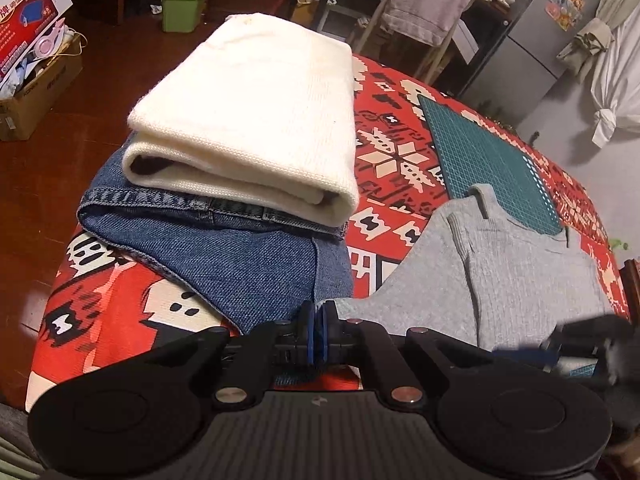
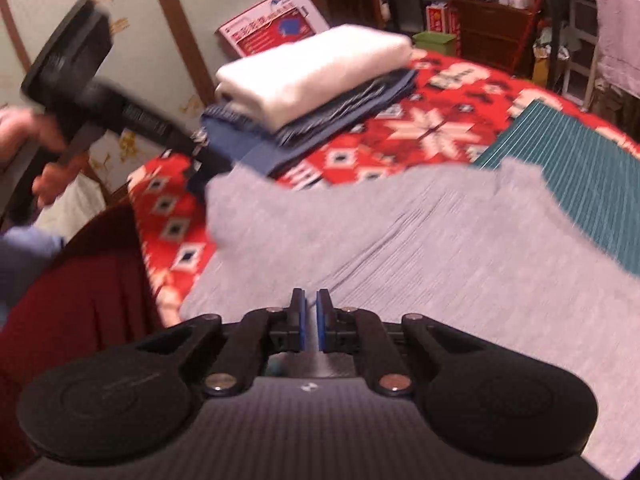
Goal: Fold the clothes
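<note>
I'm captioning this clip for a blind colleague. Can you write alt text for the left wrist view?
The left gripper, jaws closed, reaches over a red patterned tablecloth toward a folded cream knit garment stacked on folded blue jeans. A grey ribbed garment lies to the right, partly over a green cutting mat.

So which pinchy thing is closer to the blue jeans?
Left. The left gripper sits right at the near edge of the blue jeans. The right gripper is over the grey top, farther away.
</note>
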A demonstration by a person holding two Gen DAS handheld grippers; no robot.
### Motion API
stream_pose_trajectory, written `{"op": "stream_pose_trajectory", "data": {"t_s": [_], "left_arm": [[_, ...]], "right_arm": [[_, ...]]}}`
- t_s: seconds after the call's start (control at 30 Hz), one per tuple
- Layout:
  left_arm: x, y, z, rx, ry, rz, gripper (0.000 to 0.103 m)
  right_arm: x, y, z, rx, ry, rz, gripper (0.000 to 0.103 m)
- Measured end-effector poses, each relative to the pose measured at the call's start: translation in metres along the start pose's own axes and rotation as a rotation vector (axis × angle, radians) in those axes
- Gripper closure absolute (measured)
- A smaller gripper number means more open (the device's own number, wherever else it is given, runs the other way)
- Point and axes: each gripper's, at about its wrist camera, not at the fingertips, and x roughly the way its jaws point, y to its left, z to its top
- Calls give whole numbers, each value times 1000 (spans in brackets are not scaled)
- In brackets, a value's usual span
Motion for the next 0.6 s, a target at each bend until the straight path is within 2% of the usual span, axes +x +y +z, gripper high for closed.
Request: {"op": "stream_pose_trajectory", "data": {"t_s": [0.17, 0.43, 0.6], "left_arm": [[0, -2, 1, 13, 2, 9, 99], [0, -2, 0, 3, -2, 11, 99], [-1, -1, -1, 2, -7, 13, 99]], "right_arm": [[4, 20, -3, -44, 8, 32, 97], [0, -6, 12, -24, -17, -66, 97], [6, 12, 4, -79, 11, 6, 97]]}}
